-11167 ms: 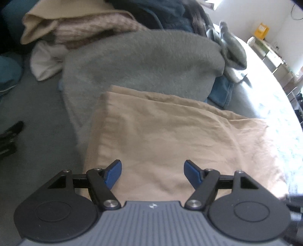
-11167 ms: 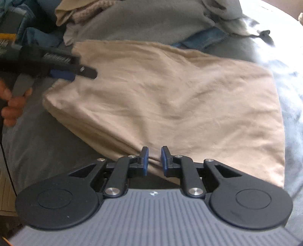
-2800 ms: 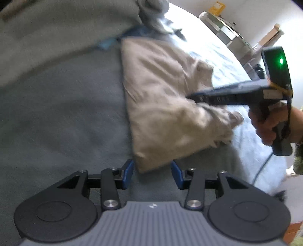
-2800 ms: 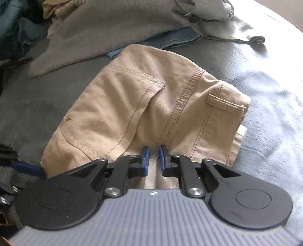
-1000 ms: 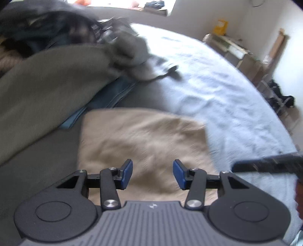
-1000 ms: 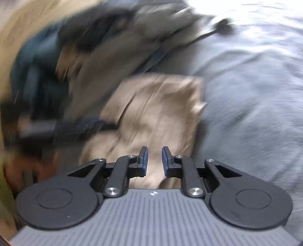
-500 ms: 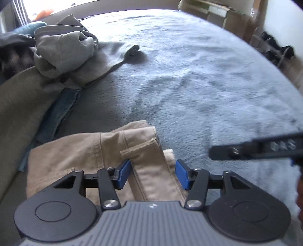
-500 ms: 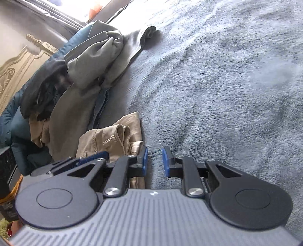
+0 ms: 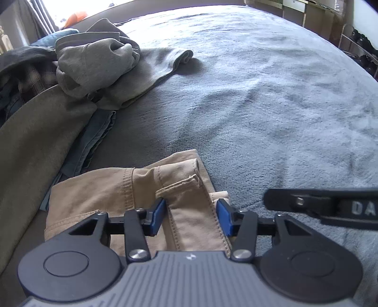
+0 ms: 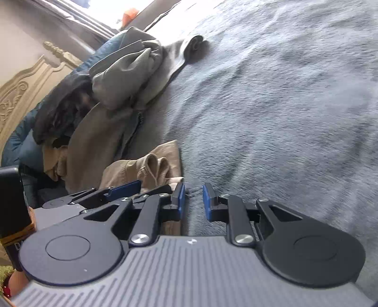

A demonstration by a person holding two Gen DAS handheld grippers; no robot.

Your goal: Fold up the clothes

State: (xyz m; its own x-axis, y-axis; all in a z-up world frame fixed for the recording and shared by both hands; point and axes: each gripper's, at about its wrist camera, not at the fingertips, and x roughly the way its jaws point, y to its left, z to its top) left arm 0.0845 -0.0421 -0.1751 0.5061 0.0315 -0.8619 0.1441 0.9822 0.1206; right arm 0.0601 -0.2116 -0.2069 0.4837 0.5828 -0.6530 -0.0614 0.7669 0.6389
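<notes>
The folded tan trousers (image 9: 106,189) lie on the grey-blue blanket (image 9: 259,94), waistband and a belt loop facing up. My left gripper (image 9: 191,210) sits low over their near right edge. Its jaws are closing, the blue pads (image 9: 157,216) stand at either side of a waistband fold, and I see no squeeze. In the right wrist view the trousers (image 10: 132,170) bunch at the left, with the left gripper's pad (image 10: 122,187) over them. My right gripper (image 10: 192,198) hovers just right of them over bare blanket (image 10: 283,118), with a narrow empty gap. One of its black fingers (image 9: 319,203) shows in the left wrist view.
A heap of clothes fills the left: a grey hoodie (image 9: 94,63), an olive garment (image 9: 35,141), folded jeans (image 9: 94,139) and dark items behind. A carved headboard (image 10: 19,89) stands beyond the heap. Open blanket stretches right toward furniture (image 9: 295,7).
Both views swung and then settled. The left gripper came down over the trousers' waistband edge and its jaws narrowed slightly. The right gripper slid off the trousers to the blanket beside them.
</notes>
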